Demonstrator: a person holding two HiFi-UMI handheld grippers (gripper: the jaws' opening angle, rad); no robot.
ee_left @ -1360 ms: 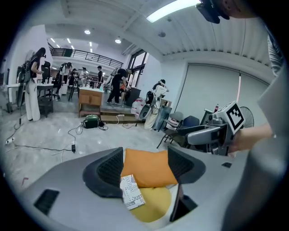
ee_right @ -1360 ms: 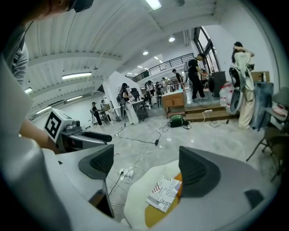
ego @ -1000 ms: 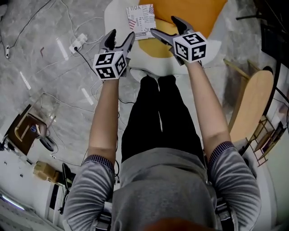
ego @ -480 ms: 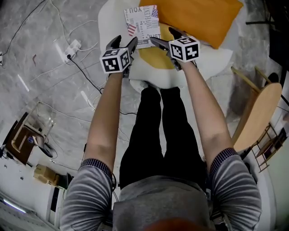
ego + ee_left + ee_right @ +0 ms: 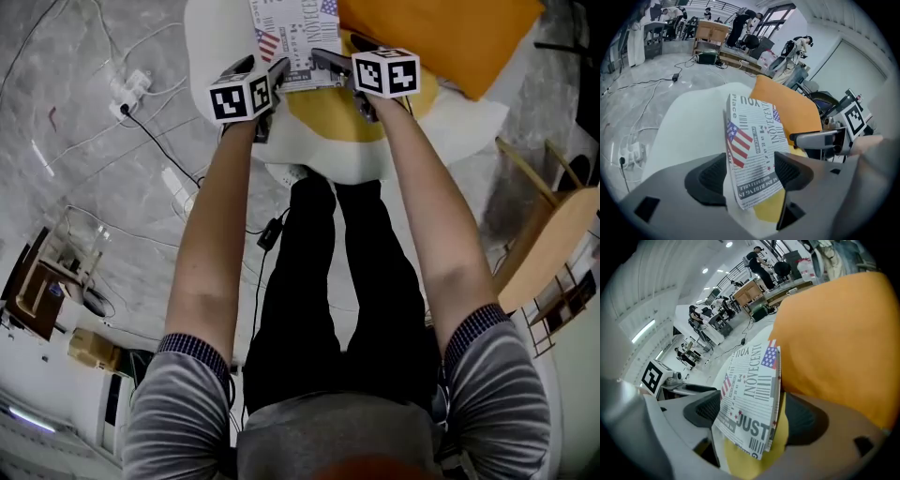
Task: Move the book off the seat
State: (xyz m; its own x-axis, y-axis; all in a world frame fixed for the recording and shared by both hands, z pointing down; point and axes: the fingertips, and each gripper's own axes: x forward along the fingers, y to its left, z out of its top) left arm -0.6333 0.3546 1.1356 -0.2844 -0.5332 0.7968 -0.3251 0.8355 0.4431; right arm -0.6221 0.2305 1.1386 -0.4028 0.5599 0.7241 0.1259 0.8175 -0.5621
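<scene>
A book point(image 5: 292, 36) with a newsprint cover and a US flag lies flat on the white seat point(image 5: 211, 42), its right part on a yellow cushion point(image 5: 328, 108). My left gripper point(image 5: 264, 67) is at the book's near left corner. In the left gripper view the book point(image 5: 752, 150) shows between the wide-apart jaws of the left gripper point(image 5: 750, 171). My right gripper point(image 5: 337, 49) is at the near right corner. Its jaws are closing with the book point(image 5: 750, 404) between them, and the right gripper point(image 5: 754, 416) pads do not visibly press on it.
An orange pillow point(image 5: 441, 37) lies on the seat right of the book and touches its right edge point(image 5: 834, 338). Cables and a power strip point(image 5: 127, 89) trail over the grey floor at left. A wooden chair point(image 5: 553, 253) stands at right. The person's legs point(image 5: 328, 281) are below the seat.
Both grippers have moved forward from just short of the book to its near corners, so the book now lies between each pair of jaws. The book has not visibly moved on the seat.
</scene>
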